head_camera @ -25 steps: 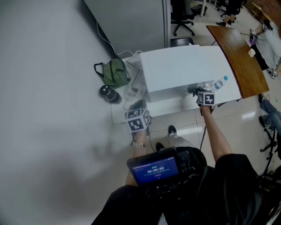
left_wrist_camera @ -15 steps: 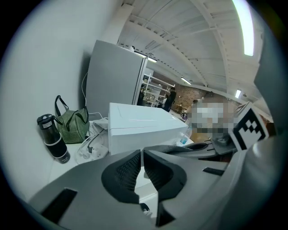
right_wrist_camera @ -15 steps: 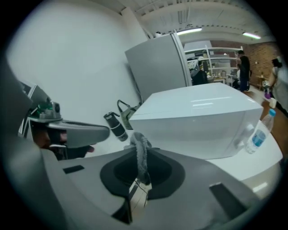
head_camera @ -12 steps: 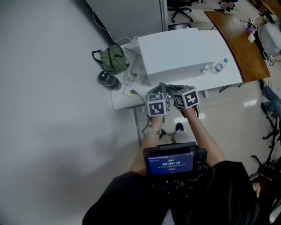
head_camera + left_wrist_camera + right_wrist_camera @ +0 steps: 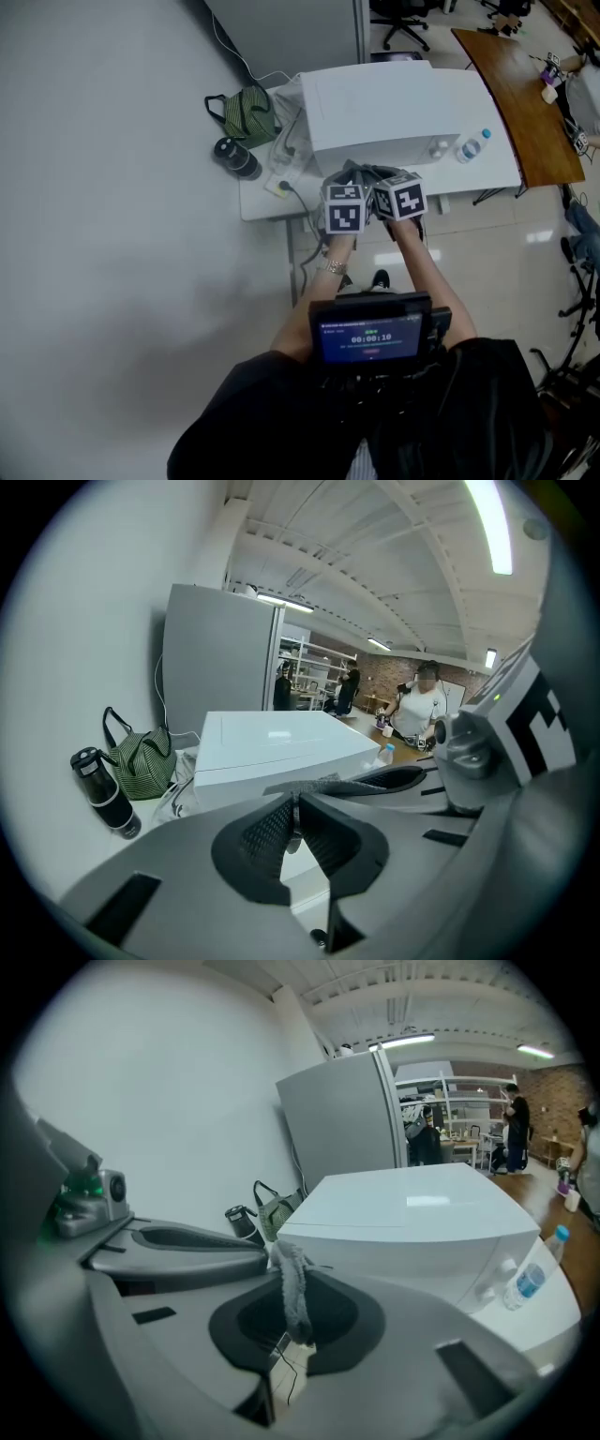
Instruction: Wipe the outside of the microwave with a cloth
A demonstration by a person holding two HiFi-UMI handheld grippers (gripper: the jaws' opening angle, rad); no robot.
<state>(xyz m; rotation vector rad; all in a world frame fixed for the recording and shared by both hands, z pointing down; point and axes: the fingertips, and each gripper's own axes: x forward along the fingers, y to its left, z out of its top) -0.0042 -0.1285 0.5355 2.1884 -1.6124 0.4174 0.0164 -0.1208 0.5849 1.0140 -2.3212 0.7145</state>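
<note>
The white microwave [image 5: 384,98] stands on a white table [image 5: 262,202]; it also fills the middle of the left gripper view [image 5: 281,747] and the right gripper view [image 5: 422,1222]. A grey cloth [image 5: 364,172] is bunched between both grippers, just in front of the microwave's front face. My left gripper [image 5: 349,180] is shut on one edge of the cloth [image 5: 314,783]. Close beside it, my right gripper [image 5: 382,176] is shut on a fold of the cloth [image 5: 295,1288], which sticks up from its jaws. The two marker cubes almost touch.
A green striped bag [image 5: 246,117] and a black flask [image 5: 234,157] sit on the table's left end among cables. A water bottle [image 5: 472,147] stands at the microwave's right. A grey cabinet [image 5: 281,28] is behind, and a brown table [image 5: 525,94] is to the right.
A second ago the grippers were apart, the right at the microwave's front right, the left low at the table's left. They have come together at the microwave's front, both holding the cloth.
</note>
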